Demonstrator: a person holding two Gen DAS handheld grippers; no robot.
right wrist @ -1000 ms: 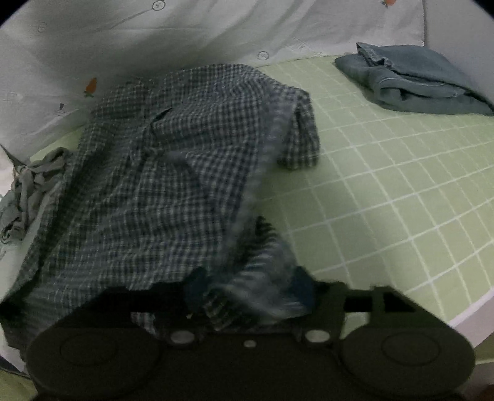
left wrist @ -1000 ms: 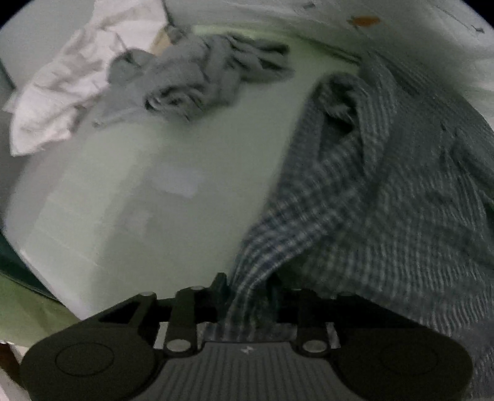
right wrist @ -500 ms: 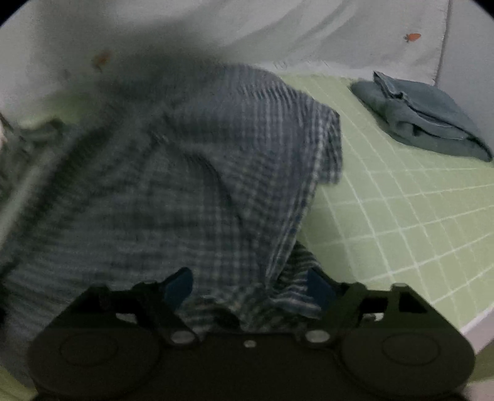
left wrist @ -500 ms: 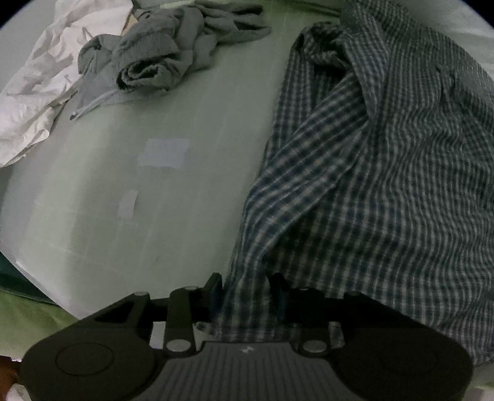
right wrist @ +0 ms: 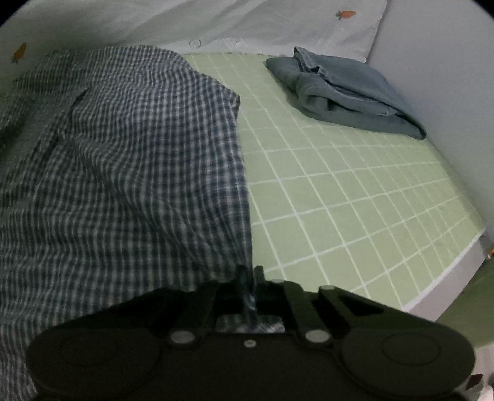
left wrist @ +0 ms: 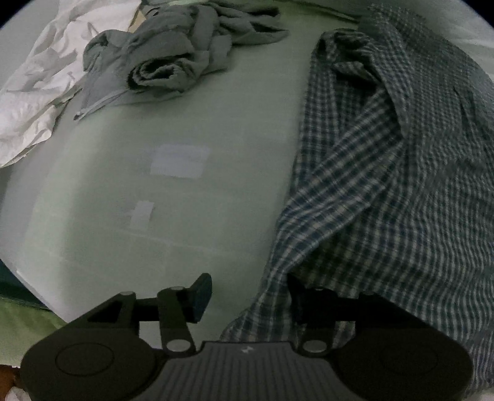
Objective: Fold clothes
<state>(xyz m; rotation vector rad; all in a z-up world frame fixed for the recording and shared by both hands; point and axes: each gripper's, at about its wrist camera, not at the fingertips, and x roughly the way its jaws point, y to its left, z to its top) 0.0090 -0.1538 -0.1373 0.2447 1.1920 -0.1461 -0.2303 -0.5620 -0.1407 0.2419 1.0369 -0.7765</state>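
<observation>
A blue-and-white checked shirt (left wrist: 386, 200) lies spread on the bed, filling the right of the left wrist view and the left of the right wrist view (right wrist: 123, 154). My left gripper (left wrist: 247, 290) is opening. Its left finger (left wrist: 200, 296) stands clear of the cloth, while the shirt's near corner still drapes over the right finger. My right gripper (right wrist: 250, 274) is closing, its fingers drawn close together and pinching the shirt's lower right hem.
A crumpled grey garment (left wrist: 173, 61) and a white one (left wrist: 40, 83) lie at the far left. Folded blue jeans (right wrist: 345, 92) sit at the far right on the green checked sheet (right wrist: 355, 200). A white carrot-print quilt (right wrist: 247, 21) lies behind; the bed edge (right wrist: 447, 277) runs right.
The left jaws have spread apart and released the shirt's corner, and that hand has sunk nearer the bed. The right jaws have come together on the hem. The shirt lies flatter.
</observation>
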